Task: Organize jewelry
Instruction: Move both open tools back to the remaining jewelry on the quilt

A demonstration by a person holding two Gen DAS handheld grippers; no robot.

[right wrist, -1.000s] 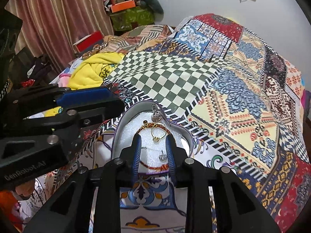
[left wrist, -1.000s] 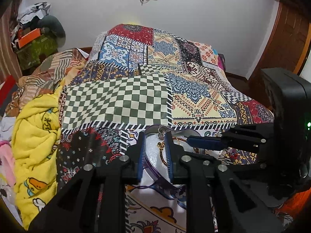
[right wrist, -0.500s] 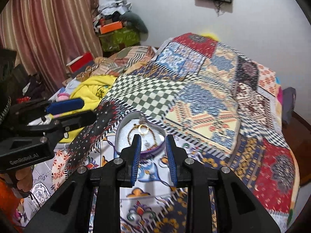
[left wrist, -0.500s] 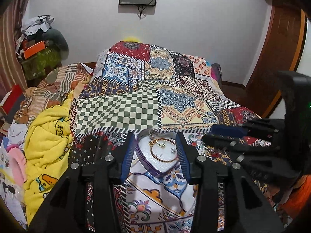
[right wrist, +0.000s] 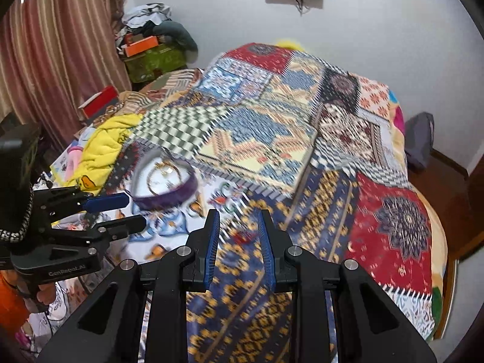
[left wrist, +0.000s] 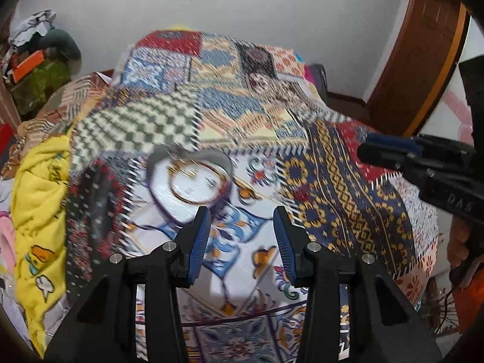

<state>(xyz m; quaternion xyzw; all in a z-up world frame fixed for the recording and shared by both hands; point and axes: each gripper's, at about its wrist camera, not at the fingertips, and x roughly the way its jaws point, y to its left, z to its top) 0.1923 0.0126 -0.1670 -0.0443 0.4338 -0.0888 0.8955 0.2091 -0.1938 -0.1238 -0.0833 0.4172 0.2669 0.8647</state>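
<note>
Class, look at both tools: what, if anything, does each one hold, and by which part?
Nothing. The left tool and right tool are open, apart from the heart-shaped box.

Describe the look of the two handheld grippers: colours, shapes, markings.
Both are matte black plastic with angular, open-framed linkage arms and round silver screws at the joints. The left gripper has two fingers faced with ribbed blue pads; the right gripper has matching fingers. Seen from the right wrist view, the left gripper's body carries pale "GenRobot.AI" lettering, and a black-and-white braided cord hangs beside it.
</note>
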